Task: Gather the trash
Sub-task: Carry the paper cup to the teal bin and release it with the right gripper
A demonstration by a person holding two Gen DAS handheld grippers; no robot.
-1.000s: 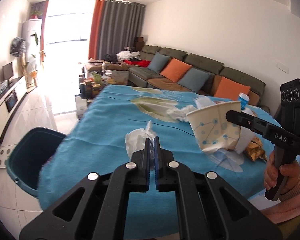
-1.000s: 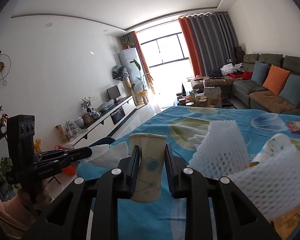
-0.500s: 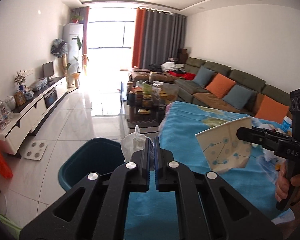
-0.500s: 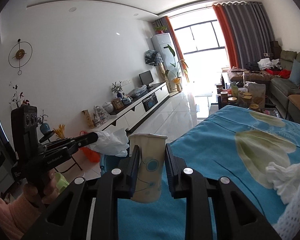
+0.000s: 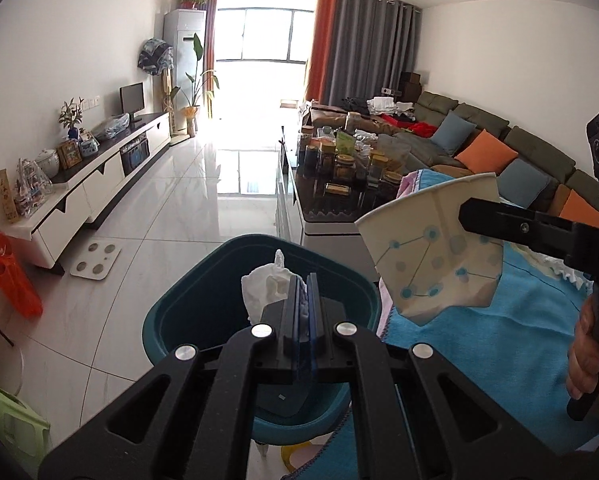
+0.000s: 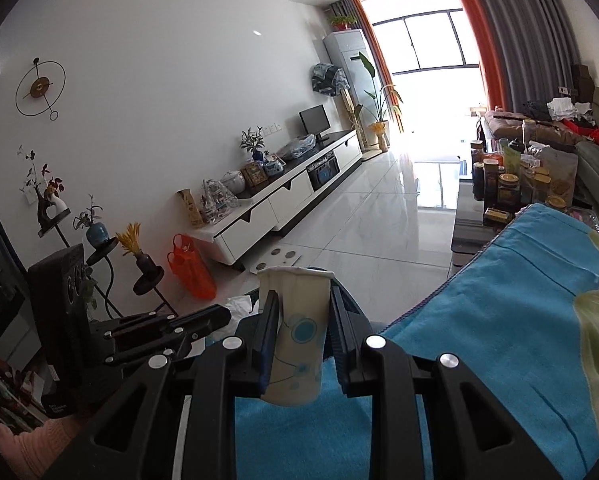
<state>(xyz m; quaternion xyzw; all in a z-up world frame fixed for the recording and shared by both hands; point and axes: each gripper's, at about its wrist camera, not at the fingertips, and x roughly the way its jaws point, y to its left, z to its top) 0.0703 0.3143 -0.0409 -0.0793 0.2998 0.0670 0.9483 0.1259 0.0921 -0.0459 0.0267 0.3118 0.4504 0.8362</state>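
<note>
My left gripper is shut on a crumpled white tissue and holds it over the open teal trash bin on the floor. My right gripper is shut on a squashed white paper cup with blue dots. The cup also shows in the left wrist view, held in the air to the right of the bin, over the table's edge. In the right wrist view the left gripper with the tissue sits to the left; the bin is mostly hidden behind the cup.
A table with a blue cloth lies to the right. A dark coffee table crowded with jars stands beyond it. A white TV cabinet, an orange bag, a scale and a green stool are on the left.
Both grippers have swung left, away from the tabletop and toward the floor. The bin has come under the left gripper's tissue, and the cup has moved to the table's edge beside it.
</note>
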